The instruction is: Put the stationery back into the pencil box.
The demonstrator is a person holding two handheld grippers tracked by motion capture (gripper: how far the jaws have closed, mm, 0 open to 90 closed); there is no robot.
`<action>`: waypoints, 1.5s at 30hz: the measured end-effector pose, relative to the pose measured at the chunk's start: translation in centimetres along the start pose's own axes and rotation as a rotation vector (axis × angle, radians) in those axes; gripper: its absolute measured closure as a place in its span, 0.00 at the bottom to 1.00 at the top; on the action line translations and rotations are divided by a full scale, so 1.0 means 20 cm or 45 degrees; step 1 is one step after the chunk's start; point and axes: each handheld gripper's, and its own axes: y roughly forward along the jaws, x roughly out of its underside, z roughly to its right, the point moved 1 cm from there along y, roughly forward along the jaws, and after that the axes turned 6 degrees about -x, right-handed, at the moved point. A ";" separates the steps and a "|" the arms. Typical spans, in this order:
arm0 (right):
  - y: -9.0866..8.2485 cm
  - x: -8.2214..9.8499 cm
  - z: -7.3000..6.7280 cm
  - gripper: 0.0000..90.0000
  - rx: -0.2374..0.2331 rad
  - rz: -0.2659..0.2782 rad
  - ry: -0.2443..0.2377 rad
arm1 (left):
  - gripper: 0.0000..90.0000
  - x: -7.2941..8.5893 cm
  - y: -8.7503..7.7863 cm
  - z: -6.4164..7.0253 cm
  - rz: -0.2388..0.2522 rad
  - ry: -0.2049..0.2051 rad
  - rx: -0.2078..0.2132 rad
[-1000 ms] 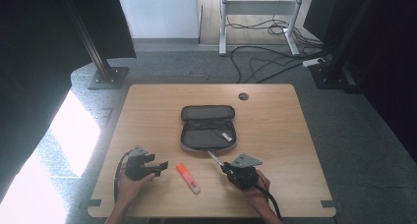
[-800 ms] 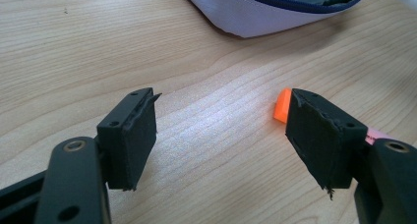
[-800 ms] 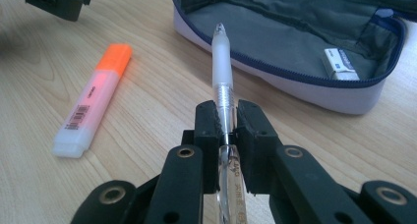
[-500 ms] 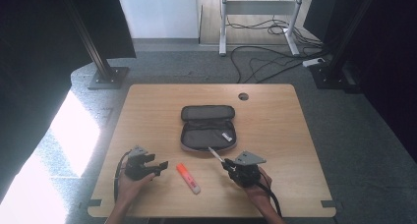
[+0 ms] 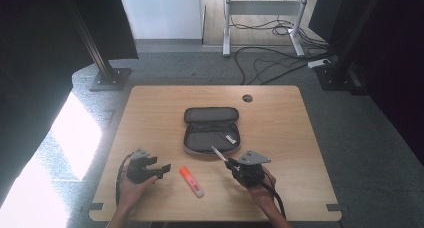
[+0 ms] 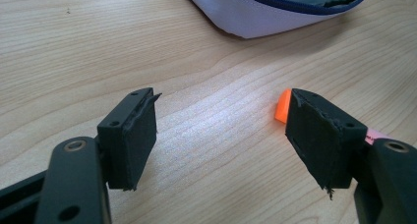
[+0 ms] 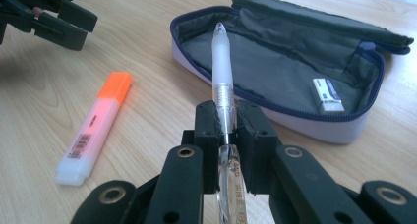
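Pen clamped between right gripper fingers, long axis pointing far-left toward one open pencil case. One orange highlighter lying on tabletop. Left gripper fingers wide, empty.

a light wooden table with a round cable hole stands on grey speckled floor, sunlight pooling at its left, black stand posts either side, a white wall and loose cables behind.

One pencil case, one eraser inside it, one pen, one orange highlighter and two grippers.
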 end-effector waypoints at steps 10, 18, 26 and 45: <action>0.05 -0.06 0.05 0.88 0.007 -0.003 -0.001 | 0.32 -0.01 -0.01 -0.01 0.008 -0.003 0.002; 0.09 -0.12 0.11 0.88 0.021 -0.015 0.009 | 0.32 0.00 -0.01 -0.01 0.007 -0.003 0.000; 0.13 -0.14 0.14 0.88 0.023 -0.024 0.021 | 0.32 0.00 -0.01 -0.01 0.002 0.000 0.002; 0.16 -0.15 0.19 0.88 0.028 -0.025 0.044 | 0.32 0.00 0.00 -0.01 -0.005 0.001 0.002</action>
